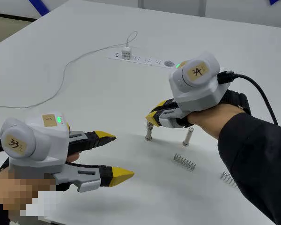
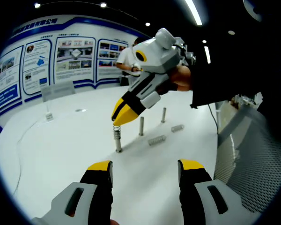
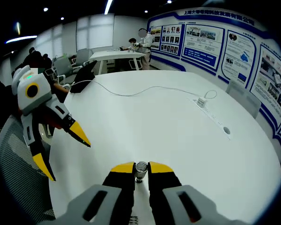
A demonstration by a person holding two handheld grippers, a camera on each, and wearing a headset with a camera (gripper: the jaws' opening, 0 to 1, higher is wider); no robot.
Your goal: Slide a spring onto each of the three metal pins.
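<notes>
I see a big white round table (image 1: 98, 98) spreading under both tools in the head view. On my feed the right gripper (image 1: 150, 120), grey-bodied with yellow-tipped black jaws, hangs over the middle of the table with its jaws pinched together on a small coiled steel spring (image 3: 140, 170). The left gripper (image 1: 123, 155) hovers low at the near-left edge, well apart from the work, with its jaws spread wide and nothing between them. A long white power strip (image 1: 143, 59) lies near the far edge, a thin white cable (image 1: 65, 70) trailing away from it to the left. Three upright silver metal pins stand in a row in the left gripper view: the nearest pin (image 2: 118, 144), the middle pin (image 2: 141, 125) and the far pin (image 2: 163, 115). The held spring sits at the top of the nearest pin, its lower coils around the shaft just under the yellow tips, while the other two pins are bare. Two loose springs lie flat on the table beside the pins, one spring (image 1: 184, 162) close by and another spring (image 1: 228, 178) farther right, partly behind my dark sleeve (image 1: 257, 164).
</notes>
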